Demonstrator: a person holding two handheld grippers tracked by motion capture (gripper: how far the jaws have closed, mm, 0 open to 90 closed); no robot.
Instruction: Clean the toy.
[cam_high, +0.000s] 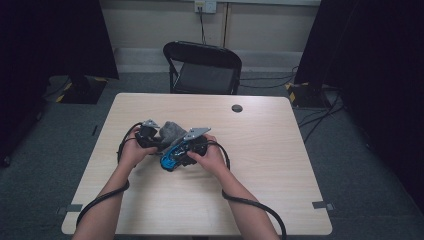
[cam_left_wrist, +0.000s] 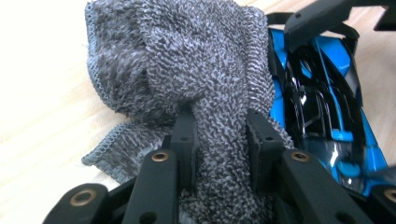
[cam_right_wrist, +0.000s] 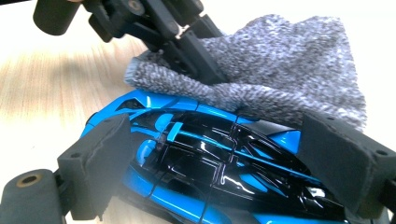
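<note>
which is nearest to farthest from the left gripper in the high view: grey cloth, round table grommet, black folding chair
From the left gripper:
1. Grey cloth, clamped in its jaws, beside the blue toy car.
2. Round table grommet, farther up the table, to the right.
3. Black folding chair, beyond the table's far edge.

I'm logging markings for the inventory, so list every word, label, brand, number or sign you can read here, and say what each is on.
None: no readable text in any view.
Blue and black toy car: glossy body, no lettering or number to be made out.
Grey cloth: plain towelling, no tag seen.
Left gripper and right gripper: no print on the black jaws.
Wall socket: too small to read any marking.
</note>
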